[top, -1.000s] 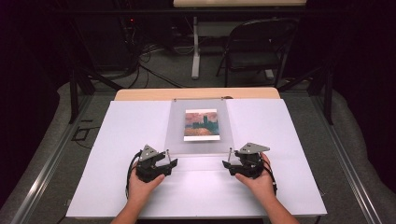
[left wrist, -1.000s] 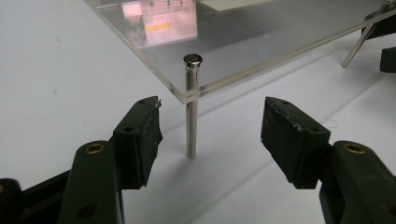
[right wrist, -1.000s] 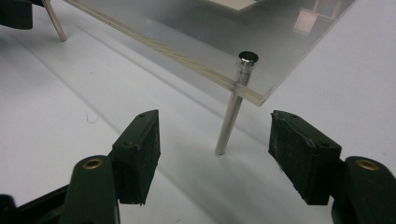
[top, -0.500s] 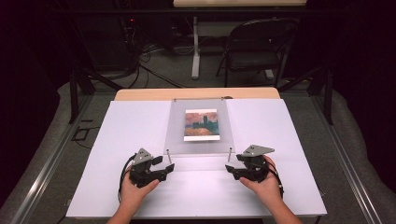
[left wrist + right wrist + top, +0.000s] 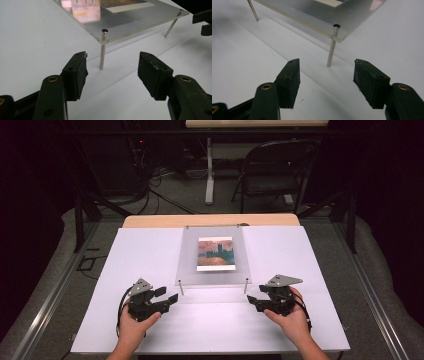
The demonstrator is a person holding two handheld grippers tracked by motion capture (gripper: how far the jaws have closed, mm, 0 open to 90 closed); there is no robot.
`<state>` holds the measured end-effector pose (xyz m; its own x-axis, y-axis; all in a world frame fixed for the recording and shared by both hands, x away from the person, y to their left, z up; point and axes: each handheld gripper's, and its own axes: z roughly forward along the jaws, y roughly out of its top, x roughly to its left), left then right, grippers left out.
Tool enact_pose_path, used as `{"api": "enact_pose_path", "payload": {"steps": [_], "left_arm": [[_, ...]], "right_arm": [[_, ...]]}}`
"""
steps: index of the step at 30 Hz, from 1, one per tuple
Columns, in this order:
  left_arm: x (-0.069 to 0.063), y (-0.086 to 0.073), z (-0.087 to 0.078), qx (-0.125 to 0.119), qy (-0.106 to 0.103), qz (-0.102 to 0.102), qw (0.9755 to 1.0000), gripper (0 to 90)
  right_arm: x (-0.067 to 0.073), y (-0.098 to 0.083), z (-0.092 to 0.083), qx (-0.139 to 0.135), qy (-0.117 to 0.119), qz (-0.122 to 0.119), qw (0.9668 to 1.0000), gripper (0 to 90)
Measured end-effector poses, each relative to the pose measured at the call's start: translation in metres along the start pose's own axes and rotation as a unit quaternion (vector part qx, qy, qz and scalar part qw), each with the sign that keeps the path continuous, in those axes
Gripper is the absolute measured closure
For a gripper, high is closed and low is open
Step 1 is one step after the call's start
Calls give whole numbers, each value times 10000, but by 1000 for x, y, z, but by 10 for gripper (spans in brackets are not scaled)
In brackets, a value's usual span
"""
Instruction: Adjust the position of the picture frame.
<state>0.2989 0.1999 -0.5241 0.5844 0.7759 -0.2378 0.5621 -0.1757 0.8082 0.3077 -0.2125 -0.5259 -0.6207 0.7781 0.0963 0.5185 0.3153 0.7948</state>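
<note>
Clear acrylic picture frame on metal standoff legs point(image 5: 212, 256): table centre. Left gripper point(image 5: 167, 296) at 7 o'clock, right gripper point(image 5: 253, 301) at 5: both agape, empty, drawn back from front legs; likely release finished.

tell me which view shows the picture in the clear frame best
The high view: the whole picture lies face up under the acrylic panel. The left gripper view catches only its near edge; the right gripper view, just a corner.
</note>
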Motion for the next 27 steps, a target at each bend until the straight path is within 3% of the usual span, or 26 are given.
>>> {"api": "enact_pose_path", "payload": {"steps": [7, 12, 17, 27], "left_arm": [[2, 13, -14, -33, 99, 85, 9999, 400], [9, 26, -15, -86, 102, 29, 9999, 379], [16, 37, -7, -50, 11, -46, 10000, 387], [27, 62, 10, -29, 242, -7, 9997, 399]], "right_arm": [[-3, 8, -17, 9, -98, -130, 9999, 370], [-7, 15, -19, -10, -97, -106, 9999, 370], [-15, 25, -16, -62, -86, 66, 9999, 373], [-32, 53, -2, -101, -154, 209, 9996, 372]]}}
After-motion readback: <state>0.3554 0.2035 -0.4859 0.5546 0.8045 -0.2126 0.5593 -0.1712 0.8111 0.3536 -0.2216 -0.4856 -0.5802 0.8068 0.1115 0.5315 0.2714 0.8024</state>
